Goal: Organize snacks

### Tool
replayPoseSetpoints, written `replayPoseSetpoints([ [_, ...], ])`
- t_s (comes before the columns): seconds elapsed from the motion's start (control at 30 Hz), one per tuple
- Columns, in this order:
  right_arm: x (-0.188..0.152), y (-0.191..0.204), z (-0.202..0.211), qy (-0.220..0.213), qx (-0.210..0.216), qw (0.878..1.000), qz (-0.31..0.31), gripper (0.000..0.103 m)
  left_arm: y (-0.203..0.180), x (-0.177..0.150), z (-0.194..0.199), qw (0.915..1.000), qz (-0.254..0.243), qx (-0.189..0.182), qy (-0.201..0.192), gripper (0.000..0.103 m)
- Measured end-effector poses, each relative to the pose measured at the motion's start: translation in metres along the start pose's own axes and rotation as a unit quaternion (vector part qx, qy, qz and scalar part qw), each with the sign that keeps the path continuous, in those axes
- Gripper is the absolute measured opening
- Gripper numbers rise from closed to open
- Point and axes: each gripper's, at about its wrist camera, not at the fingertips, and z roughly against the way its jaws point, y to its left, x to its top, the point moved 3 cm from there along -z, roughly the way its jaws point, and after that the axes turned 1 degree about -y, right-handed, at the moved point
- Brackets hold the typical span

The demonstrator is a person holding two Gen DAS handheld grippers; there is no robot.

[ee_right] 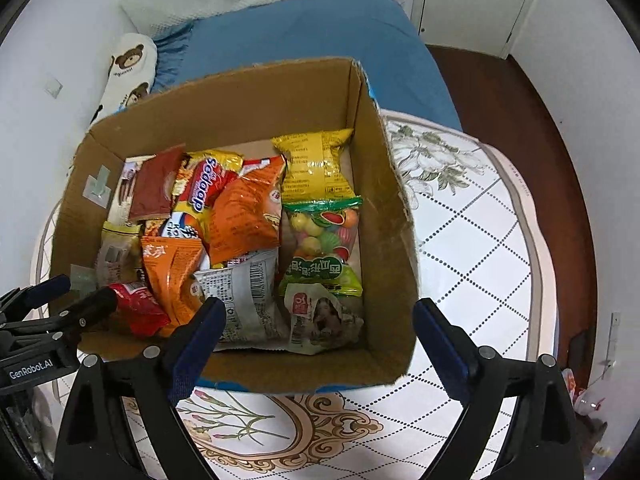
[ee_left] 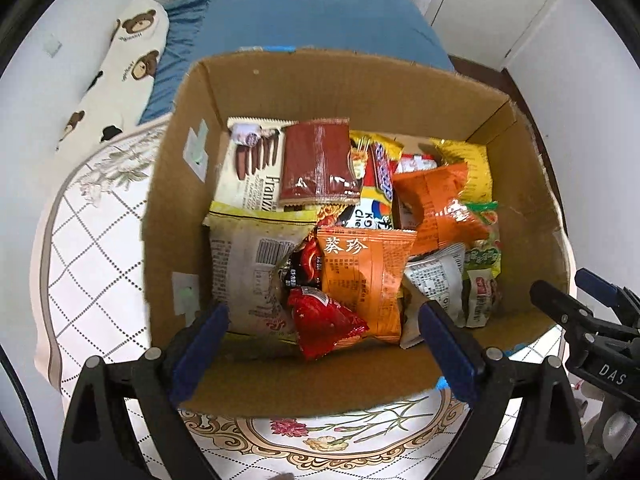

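Bed: quilted floral cover, blue pillow at the head; it carries everything.
Box: cardboard box stands on the cover below the pillow, top open for loading.
Snacks: all inside, packets piled loosely; orange packet on top, fruit-candy bag along the right wall.
Left hand-held gripper: released, empty, over the box's near wall.
Right hand-held gripper: released, empty, over the near right corner.
Judgement: packing looks nearly finished.

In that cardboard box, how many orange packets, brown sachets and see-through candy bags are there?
Orange packets: 2
Brown sachet: 1
See-through candy bag: 1
Total: 4
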Motion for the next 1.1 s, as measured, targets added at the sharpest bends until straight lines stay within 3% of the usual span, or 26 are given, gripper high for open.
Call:
replayPoseSetpoints([
  [0.27, -0.022, 0.002, 0.054, -0.063, 0.002, 0.998, 0.012, 0.097, -0.005, -0.023, 0.052, 0.9974, 0.005, 0.011, -0.070, 0.097],
  [0.5, -0.057, 0.006, 0.118, -0.128, 0.006, 0.992, 0.023, 0.099, -0.015, -0.066, 0.108, 0.9895, -0.004, 0.023, -0.143, 0.097],
  [1.1, -0.156, 0.020, 0.264, -0.247, 0.017, 0.968, 0.051, 0.102, -0.019, -0.159, 0.221, 0.9682, 0.009, 0.029, -0.248, 0.097],
])
